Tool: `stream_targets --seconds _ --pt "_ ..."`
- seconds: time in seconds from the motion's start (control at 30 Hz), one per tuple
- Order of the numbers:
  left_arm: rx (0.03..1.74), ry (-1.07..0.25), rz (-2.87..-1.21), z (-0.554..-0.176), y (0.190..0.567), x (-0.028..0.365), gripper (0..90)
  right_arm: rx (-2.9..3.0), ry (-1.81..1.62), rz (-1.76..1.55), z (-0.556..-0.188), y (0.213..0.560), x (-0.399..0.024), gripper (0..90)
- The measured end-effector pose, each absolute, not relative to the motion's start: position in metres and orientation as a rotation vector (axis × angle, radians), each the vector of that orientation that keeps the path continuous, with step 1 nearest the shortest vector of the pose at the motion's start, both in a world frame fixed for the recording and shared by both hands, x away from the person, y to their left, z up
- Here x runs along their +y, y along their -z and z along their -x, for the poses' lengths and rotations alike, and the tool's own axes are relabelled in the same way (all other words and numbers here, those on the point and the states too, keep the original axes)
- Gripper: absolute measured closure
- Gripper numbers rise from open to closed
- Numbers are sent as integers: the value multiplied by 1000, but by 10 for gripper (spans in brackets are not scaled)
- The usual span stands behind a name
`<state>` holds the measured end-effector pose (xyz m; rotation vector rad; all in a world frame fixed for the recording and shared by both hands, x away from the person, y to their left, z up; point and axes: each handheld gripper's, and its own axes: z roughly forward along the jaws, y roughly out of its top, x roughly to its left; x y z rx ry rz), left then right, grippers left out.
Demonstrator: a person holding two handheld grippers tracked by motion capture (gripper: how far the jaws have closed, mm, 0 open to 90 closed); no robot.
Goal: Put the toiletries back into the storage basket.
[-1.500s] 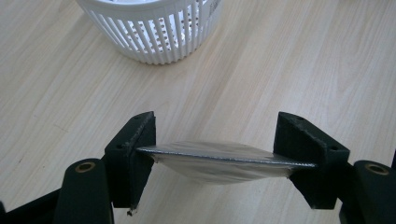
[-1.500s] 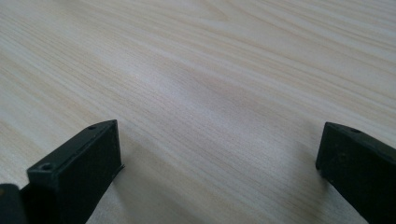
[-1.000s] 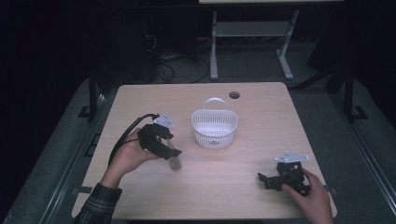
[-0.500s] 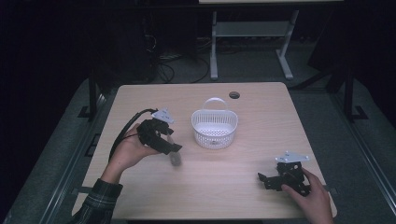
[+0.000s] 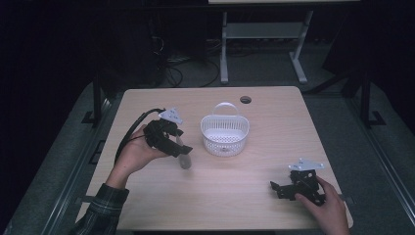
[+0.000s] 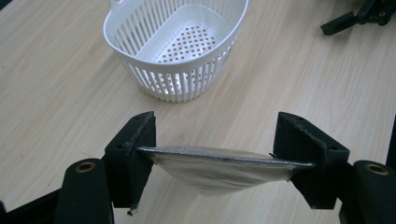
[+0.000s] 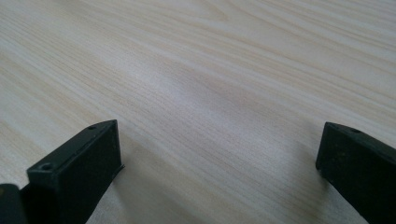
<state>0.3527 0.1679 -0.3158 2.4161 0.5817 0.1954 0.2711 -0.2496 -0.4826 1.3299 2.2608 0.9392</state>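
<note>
Now a thin, limp silvery pouch is being pinched edgewise by the left gripper beside the basket; the right gripper is being held apart, empty, over the worktop.

From high above the near edge we look down on the counter; both tool cameras skim it closely, the left sharing the basket.

White slotted basket, silver pouch, black tongs.
</note>
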Motion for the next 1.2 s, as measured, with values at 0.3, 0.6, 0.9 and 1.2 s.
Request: stream_targets --seconds 0.3,0.6,0.9,1.2 --pt "580 -201 -2390 -356 307 166 294 2260 -939 -1329 -271 483 -250 0" --pt "577 -207 -2373 -360 301 164 294 2260 -939 -1328 -271 483 -250 0" --pt "580 -213 -2350 -365 292 163 294 2261 -938 -1329 -271 483 -250 0" --pt "592 -215 -2323 -371 284 164 294 2260 -937 -1329 -271 483 -250 0"
